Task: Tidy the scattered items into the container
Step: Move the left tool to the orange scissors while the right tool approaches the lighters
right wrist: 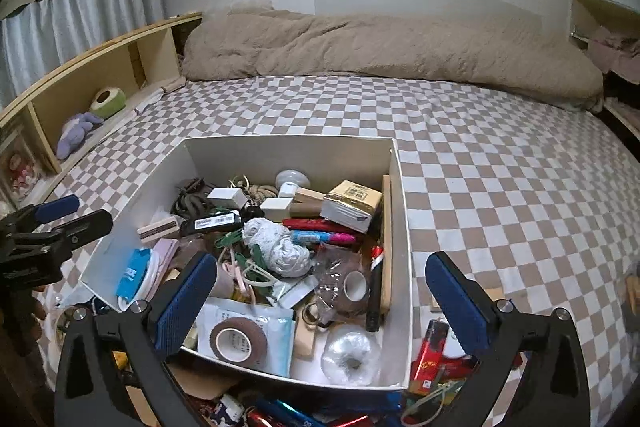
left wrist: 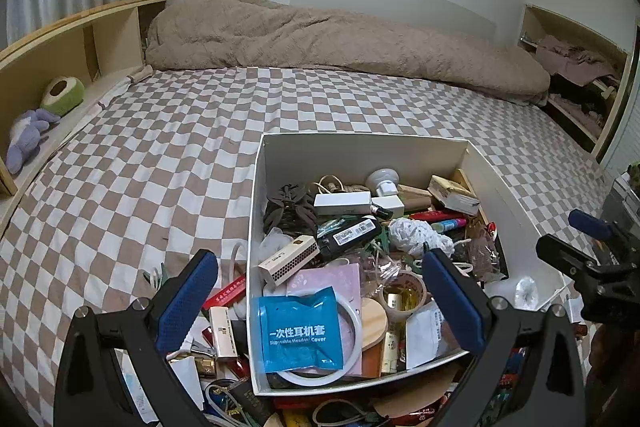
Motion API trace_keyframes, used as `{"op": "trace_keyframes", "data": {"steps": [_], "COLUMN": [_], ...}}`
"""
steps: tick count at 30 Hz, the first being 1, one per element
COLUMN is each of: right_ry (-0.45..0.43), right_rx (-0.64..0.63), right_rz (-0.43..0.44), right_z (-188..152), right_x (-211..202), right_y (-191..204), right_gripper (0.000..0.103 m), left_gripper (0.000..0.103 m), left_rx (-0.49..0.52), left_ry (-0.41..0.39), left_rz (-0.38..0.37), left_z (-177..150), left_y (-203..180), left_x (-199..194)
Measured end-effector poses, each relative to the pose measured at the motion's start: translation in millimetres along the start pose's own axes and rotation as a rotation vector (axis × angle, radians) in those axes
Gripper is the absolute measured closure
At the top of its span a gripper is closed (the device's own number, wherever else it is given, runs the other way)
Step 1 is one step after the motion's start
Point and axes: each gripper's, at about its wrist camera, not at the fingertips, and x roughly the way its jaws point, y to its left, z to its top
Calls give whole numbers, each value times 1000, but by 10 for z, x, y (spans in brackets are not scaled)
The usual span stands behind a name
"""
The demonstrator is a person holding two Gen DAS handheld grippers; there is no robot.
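Observation:
A white cardboard box (left wrist: 360, 155) (right wrist: 288, 155) sits on the checkered bed, heaped with small items. Among them are a blue earphone-cover packet (left wrist: 298, 331), a brown tape roll (right wrist: 239, 341) and a clear plastic roll (right wrist: 351, 349). My left gripper (left wrist: 320, 259) (right wrist: 68, 217) hangs open over the box's near left corner, nothing between its blue pads. My right gripper (right wrist: 320, 261) (left wrist: 576, 239) is open over the box's near right part, also holding nothing. Loose items lie around the box's near side: a red packet (left wrist: 226, 297) on the left, a red lighter pack (right wrist: 432, 347) on the right.
A beige duvet (left wrist: 340, 43) lies bunched along the far edge of the bed. A wooden shelf (left wrist: 76, 47) on the left holds a purple plush toy (left wrist: 24, 143) and a green one (left wrist: 64, 95). Checkered sheet (right wrist: 500, 187) stretches right of the box.

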Motion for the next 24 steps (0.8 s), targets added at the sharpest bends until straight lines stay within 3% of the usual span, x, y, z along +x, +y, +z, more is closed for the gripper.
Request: {"op": "trace_keyframes", "data": {"steps": [11,24], "right_ry": [-42,-55], "right_rx": [23,160], "right_rz": [-10,-93], "right_z": [6,23], "right_x": [-117,-192], "right_y": [-79,-554], "right_gripper": [0,0], "left_gripper": [0,0], "left_rx": [-18,-66], "left_ry": [-21,-43], "left_rz": [2,91], "left_z": [22,39], "left_y": [73,453], "left_x": [-102,-248]}}
